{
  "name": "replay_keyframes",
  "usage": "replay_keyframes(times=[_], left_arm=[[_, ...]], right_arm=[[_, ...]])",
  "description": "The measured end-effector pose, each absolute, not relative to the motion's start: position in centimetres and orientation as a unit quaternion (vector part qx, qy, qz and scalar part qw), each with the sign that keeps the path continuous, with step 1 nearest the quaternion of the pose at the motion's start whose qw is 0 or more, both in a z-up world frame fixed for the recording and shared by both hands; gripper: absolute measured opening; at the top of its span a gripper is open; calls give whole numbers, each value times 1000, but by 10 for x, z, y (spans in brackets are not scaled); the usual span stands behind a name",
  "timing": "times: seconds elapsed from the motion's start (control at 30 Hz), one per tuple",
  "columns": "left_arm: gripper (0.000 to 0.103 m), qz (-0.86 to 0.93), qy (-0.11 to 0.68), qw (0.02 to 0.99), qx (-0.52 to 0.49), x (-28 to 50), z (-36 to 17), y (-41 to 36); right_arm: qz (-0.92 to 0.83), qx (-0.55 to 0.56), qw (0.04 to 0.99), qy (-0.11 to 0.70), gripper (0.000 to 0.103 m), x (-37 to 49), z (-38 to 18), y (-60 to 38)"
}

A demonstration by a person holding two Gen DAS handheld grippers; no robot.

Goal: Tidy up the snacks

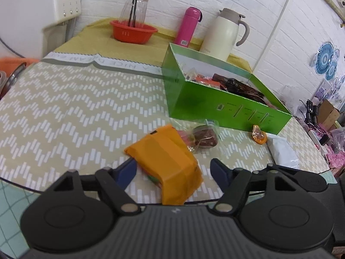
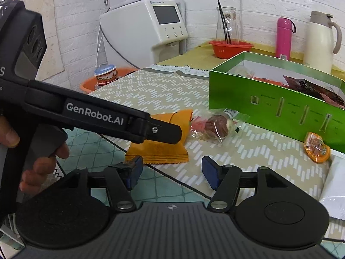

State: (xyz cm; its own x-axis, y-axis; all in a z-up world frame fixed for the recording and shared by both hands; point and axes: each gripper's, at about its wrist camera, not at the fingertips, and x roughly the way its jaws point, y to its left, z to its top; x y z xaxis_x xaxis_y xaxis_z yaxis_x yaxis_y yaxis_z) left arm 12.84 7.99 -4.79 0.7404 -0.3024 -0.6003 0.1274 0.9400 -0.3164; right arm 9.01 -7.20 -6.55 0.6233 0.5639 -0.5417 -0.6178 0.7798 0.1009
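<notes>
Left gripper (image 1: pixel 173 168) has its blue fingers (image 1: pixel 127 170) partly spread around the near end of the orange packet (image 1: pixel 166 161), which lies at the front edge of the table (image 1: pixel 64 108). The left pad looks to be right against the packet's edge, the right one stands a bit clear, so it's not gripped as far as I can see. From the right wrist view you can see the left gripper's black arm reaching in over that same packet, with a hand (image 2: pixel 32 151) wrapped around its handle

Right gripper (image 2: pixel 171 172) has its fingers wide apart with nothing between them, hanging over the front edge of the table, just beside the orange packet's crimped end

Other snacks on the table: a clear wrapper with a brown cake (image 1: pixel 203 138) just behind the orange packet, touching or nearly so, a small orange candy (image 1: pixel 258 136) right at the foot of the green box (image 1: pixel 215 108), and a white packet (image 1: pixel 282 151) near the right edge, just beside the candy. The green box is open and already has several snacks in it, dark wrappers and some orange-red ones

Back of the table: red bowl (image 1: pixel 133 32) with a glass carafe standing in it, pink flask (image 1: pixel 188 27), cream jug (image 1: pixel 224 34)
</notes>
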Motion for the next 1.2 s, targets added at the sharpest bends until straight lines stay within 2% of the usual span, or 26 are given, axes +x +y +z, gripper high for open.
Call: replay_keyframes(times=[0.3,0.37,0.43,0.47,0.5,0.53,0.57,0.6,0.63,0.67,0.77,0.9,0.97,1.03,1.07,1.1,1.13,1.17,1.2], left_arm=[[70,-109,349,922,-128,130,-50,84],[56,-114,354,919,-130,132,-52,84],[54,-113,354,919,-132,132,-53,84],[49,-114,354,918,-135,132,-53,84],[47,-115,353,918,-140,132,-53,85],[43,-111,349,920,-140,132,-53,85],[43,-110,349,920,-140,131,-53,86],[42,-112,348,919,-145,130,-53,86],[42,-112,348,919,-147,128,-53,87],[40,-113,347,919,-149,126,-53,87],[39,-114,343,921,-148,120,-51,85],[39,-113,336,924,-142,112,-46,82],[39,-110,334,926,-139,109,-45,83],[40,-105,328,928,-144,106,-43,86],[40,-106,325,928,-150,105,-43,89],[43,-106,324,927,-156,104,-42,92],[57,-103,321,927,-162,103,-41,95],[61,-101,315,928,-169,101,-41,98],[61,-100,313,929,-172,101,-41,100]], right_arm=[[333,-57,899,279,103,93,-66,-54],[331,-58,899,279,103,93,-66,-53],[328,-56,901,279,95,93,-66,-53],[326,-56,902,279,91,94,-66,-53],[330,-53,901,278,70,94,-66,-54],[336,-46,899,278,57,94,-65,-55],[336,-45,899,278,29,93,-65,-56],[336,-47,898,279,21,92,-65,-55],[338,-48,897,279,17,92,-65,-55],[343,-45,896,279,6,91,-65,-55],[353,-40,895,271,1,85,-62,-55],[364,-50,893,260,1,76,-57,-53],[368,-43,892,259,1,76,-57,-56],[375,-29,891,255,14,76,-57,-61],[374,-27,892,253,33,76,-57,-63],[367,-32,896,248,57,74,-57,-63],[359,-39,901,239,74,72,-57,-64],[352,-45,906,230,99,71,-56,-64],[350,-50,908,222,103,70,-55,-63]])
